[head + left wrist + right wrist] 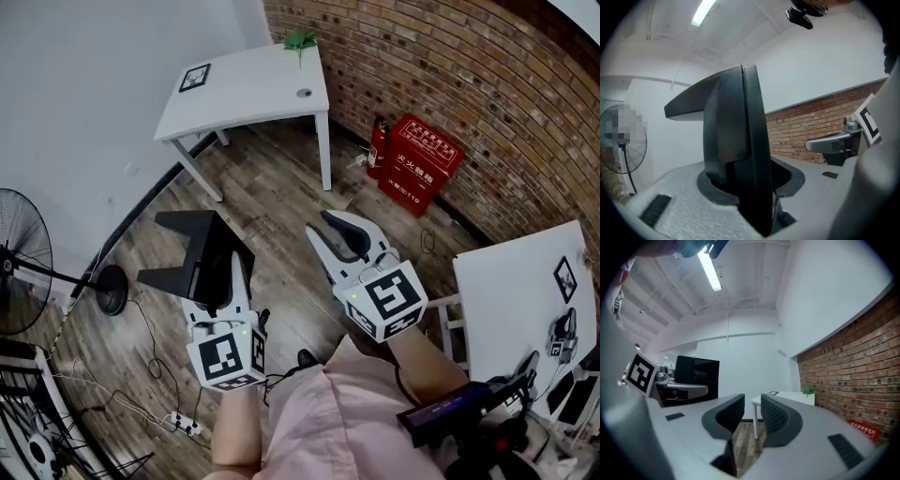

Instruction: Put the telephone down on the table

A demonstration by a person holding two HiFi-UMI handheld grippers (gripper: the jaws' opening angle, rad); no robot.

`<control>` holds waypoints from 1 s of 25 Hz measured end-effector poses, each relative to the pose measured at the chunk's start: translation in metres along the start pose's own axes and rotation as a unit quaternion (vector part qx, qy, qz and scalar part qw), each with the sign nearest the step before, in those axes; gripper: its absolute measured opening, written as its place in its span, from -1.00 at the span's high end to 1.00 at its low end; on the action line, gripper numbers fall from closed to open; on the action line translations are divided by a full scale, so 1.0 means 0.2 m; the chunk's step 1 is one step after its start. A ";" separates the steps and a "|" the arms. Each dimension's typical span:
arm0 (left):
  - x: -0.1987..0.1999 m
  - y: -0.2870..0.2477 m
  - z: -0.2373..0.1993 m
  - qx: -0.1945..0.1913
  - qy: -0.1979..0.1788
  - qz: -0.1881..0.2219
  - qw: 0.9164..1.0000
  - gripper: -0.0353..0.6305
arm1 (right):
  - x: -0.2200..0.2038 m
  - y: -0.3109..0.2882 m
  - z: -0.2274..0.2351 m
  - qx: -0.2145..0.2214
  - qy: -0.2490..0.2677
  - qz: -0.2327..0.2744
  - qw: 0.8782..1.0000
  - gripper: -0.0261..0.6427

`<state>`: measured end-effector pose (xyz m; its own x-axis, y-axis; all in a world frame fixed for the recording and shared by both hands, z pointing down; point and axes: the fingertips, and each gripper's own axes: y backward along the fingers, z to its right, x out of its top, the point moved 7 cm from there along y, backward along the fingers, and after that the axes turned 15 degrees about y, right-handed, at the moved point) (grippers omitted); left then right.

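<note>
The telephone [192,251] is a black, angular piece, held off the wooden floor with my left gripper [221,274] shut on it. Seen from the left gripper view, the telephone [736,140] stands upright between the jaws and fills the middle. To its right, my right gripper [343,236] is open by a narrow gap. Nothing lies between its dark pads [776,418]. The white table [248,89] stands well ahead of both grippers, by the brick wall. It also shows past the right jaws as the white table [787,397].
On the table lie a green toy [300,39], a marker card [194,77] and a small round thing [304,93]. A red fire-extinguisher box [419,161] leans on the brick wall. A standing fan [28,272] is at left, a second white table [525,300] at right.
</note>
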<state>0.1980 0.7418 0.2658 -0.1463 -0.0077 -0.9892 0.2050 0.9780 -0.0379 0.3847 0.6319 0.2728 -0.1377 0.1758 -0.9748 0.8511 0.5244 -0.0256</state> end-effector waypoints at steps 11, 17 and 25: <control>0.04 -0.12 -0.11 -0.181 0.079 -0.046 0.979 0.37 | 0.12 -0.19 -0.02 0.162 -0.013 0.069 0.984 0.21; 0.02 -0.29 -0.23 -0.315 0.089 -0.073 0.942 0.37 | 0.15 -0.41 -0.05 0.252 -0.036 0.098 0.962 0.06; 0.00 -0.61 -0.40 -0.457 0.045 -0.131 0.879 0.37 | 0.15 -0.89 -0.11 0.343 -0.053 0.105 0.932 -0.13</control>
<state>0.0954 0.6386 0.2822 -0.1566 -0.2819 -0.9466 -0.7041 0.7039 -0.0932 0.2174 0.5621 0.2526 0.0887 0.1124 -0.9897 0.9823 -0.1743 0.0682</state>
